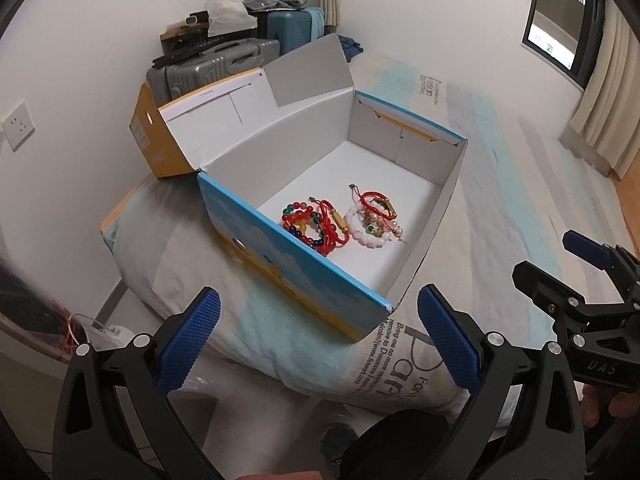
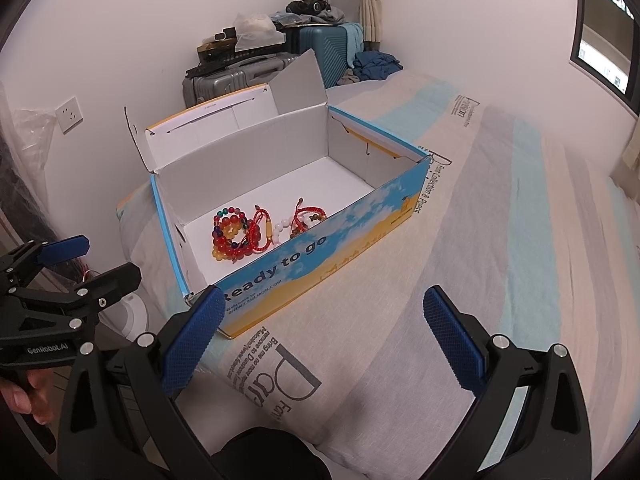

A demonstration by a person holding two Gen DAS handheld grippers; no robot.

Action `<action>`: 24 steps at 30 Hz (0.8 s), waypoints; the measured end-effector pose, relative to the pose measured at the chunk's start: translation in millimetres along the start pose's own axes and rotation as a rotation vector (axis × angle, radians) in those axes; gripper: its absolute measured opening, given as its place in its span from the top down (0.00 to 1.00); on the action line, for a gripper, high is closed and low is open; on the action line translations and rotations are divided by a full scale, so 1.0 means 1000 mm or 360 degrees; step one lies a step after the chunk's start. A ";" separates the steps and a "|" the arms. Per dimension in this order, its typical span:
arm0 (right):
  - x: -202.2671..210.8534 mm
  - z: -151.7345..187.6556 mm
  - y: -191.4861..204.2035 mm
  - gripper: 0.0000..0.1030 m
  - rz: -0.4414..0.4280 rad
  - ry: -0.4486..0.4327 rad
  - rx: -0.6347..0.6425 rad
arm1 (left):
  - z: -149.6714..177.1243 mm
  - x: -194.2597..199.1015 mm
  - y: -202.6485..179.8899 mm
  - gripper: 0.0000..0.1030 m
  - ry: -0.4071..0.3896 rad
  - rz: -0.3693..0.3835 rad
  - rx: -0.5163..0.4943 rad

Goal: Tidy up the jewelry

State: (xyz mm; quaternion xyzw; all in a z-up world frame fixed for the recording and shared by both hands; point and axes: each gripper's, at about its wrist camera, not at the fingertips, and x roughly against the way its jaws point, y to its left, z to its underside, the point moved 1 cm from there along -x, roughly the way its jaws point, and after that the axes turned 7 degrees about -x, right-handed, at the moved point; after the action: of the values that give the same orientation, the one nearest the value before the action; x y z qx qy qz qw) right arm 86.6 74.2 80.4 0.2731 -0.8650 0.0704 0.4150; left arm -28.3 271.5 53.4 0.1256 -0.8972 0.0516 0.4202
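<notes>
We hold both grippers low over the bed (image 2: 500,208), in front of an open cardboard box (image 1: 304,276) that sits on the striped bedcover. The left gripper (image 1: 320,340) is released: its blue-padded fingers (image 1: 188,340) stand wide apart with nothing between them. The right gripper (image 2: 324,340) is likewise spread, its pads (image 2: 452,340) apart and empty. From the left wrist view the right gripper appears at the right edge, just beside ours; from the right wrist view the left one appears at the left edge, with part of a hand (image 2: 24,392) on its grip.

The box has a blue and yellow printed outside reading "Ready to go" and a white inside; its lid (image 1: 224,104) is folded back toward the wall. All jewelry we can see lies on the box floor, toward the near end. We note two clusters: a multicoloured bead bracelet (image 1: 302,222) tangled with red cord bracelets (image 1: 334,226), and just beside it a pale pink bead bracelet (image 1: 362,226) with further red cord and small beads on top. The clusters lie close together; whether they touch we cannot tell. The far half of the box floor is bare.

Beyond the box, against the wall, stand a grey suitcase (image 2: 236,74) and a teal suitcase (image 2: 328,46) with items piled on top.
</notes>
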 end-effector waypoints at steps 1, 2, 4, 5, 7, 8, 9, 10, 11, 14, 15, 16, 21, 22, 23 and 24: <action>0.000 0.000 0.000 0.07 0.0001 -0.0001 0.0002 | 0.000 0.000 -0.001 0.06 -0.0001 -0.0006 -0.0006; 0.000 0.000 0.001 0.07 0.0002 -0.0002 0.0003 | 0.000 0.000 -0.002 0.06 -0.0002 -0.0012 -0.0009; 0.000 0.001 0.001 0.07 0.0002 -0.0001 0.0003 | 0.000 0.001 -0.003 0.06 -0.0003 -0.0017 -0.0012; -0.001 0.001 0.001 0.07 0.0003 0.0000 0.0001 | 0.000 0.001 -0.003 0.06 -0.0005 -0.0020 -0.0013; -0.001 0.002 0.000 0.07 0.0000 0.0000 0.0000 | 0.000 0.000 -0.004 0.06 -0.0004 -0.0019 -0.0010; -0.001 0.002 0.000 0.07 0.0001 0.0000 0.0002 | -0.001 0.001 -0.004 0.06 -0.0004 -0.0020 -0.0011; -0.001 0.002 0.000 0.07 0.0002 0.0001 0.0003 | -0.001 0.001 -0.004 0.06 -0.0006 -0.0024 -0.0015; -0.001 0.002 0.000 0.07 0.0001 0.0001 0.0002 | -0.001 0.000 -0.004 0.06 -0.0005 -0.0029 -0.0015; -0.001 0.003 0.000 0.07 0.0000 0.0002 0.0001 | -0.001 0.000 -0.003 0.06 -0.0005 -0.0030 -0.0013; -0.001 0.004 -0.001 0.07 -0.0001 0.0003 -0.0003 | 0.001 0.004 -0.004 0.06 -0.0039 -0.0053 -0.0021; -0.002 0.005 -0.001 0.07 -0.0002 0.0004 -0.0004 | 0.001 0.005 -0.006 0.06 -0.0047 -0.0059 -0.0036; -0.002 0.005 -0.001 0.07 -0.0001 0.0006 -0.0002 | 0.002 0.006 -0.007 0.06 -0.0049 -0.0064 -0.0059; -0.004 0.007 -0.002 0.07 -0.0002 0.0012 -0.0003 | 0.000 0.003 -0.003 0.06 -0.0029 -0.0058 -0.0020; -0.004 0.007 -0.002 0.07 -0.0003 0.0012 -0.0003 | 0.000 0.003 -0.003 0.06 -0.0030 -0.0053 -0.0013; -0.004 0.007 -0.002 0.07 0.0001 0.0011 -0.0002 | 0.000 0.003 -0.002 0.06 -0.0032 -0.0057 -0.0011; -0.005 0.008 -0.003 0.07 0.0000 0.0012 -0.0003 | 0.001 0.003 -0.001 0.06 -0.0038 -0.0060 -0.0011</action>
State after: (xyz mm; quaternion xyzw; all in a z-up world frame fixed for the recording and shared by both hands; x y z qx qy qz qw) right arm 85.2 71.2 71.9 0.2726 -0.8635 0.0706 0.4185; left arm -30.4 269.6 55.6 0.1416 -0.8997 0.0389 0.4110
